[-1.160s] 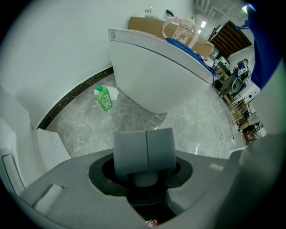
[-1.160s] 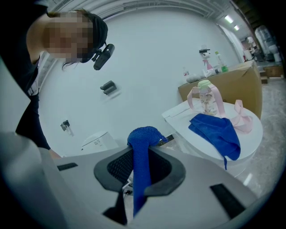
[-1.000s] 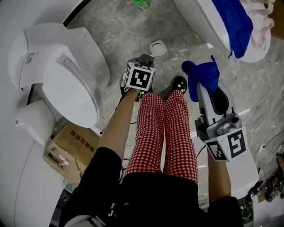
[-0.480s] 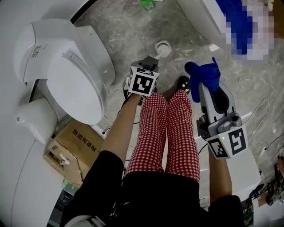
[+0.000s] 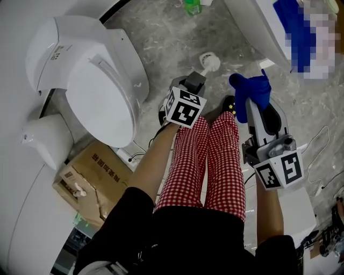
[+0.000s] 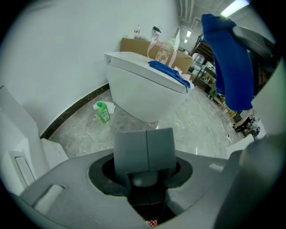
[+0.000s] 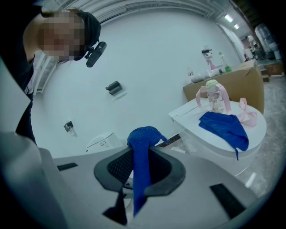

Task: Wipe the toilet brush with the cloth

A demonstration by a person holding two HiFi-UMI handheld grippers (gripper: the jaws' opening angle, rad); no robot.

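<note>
In the head view my left gripper point(image 5: 193, 86) is shut on the grey handle of the toilet brush, held off the floor in front of the person's legs. The brush's white round head point(image 5: 209, 62) points away past the jaws. The left gripper view shows only the square grey handle point(image 6: 144, 150), clamped between the jaws of my left gripper point(image 6: 145, 179); the head is hidden behind it. To the right, my right gripper point(image 5: 251, 103) is shut on a bunched blue cloth point(image 5: 248, 88), apart from the brush. The cloth point(image 7: 142, 154) hangs down between the jaws of my right gripper point(image 7: 140, 174).
A white toilet point(image 5: 97, 80) with its lid down stands at the left, a cardboard box point(image 5: 91, 177) beside it. A green bottle point(image 5: 192, 6) lies on the grey floor. A second white toilet point(image 7: 223, 134) at the right carries another blue cloth point(image 7: 223, 127) and a clear bottle point(image 7: 214, 96).
My left gripper has risen with the brush, and the white head now shows clear of the gripper. My right gripper with the cloth has shifted a little; both grips are unchanged.
</note>
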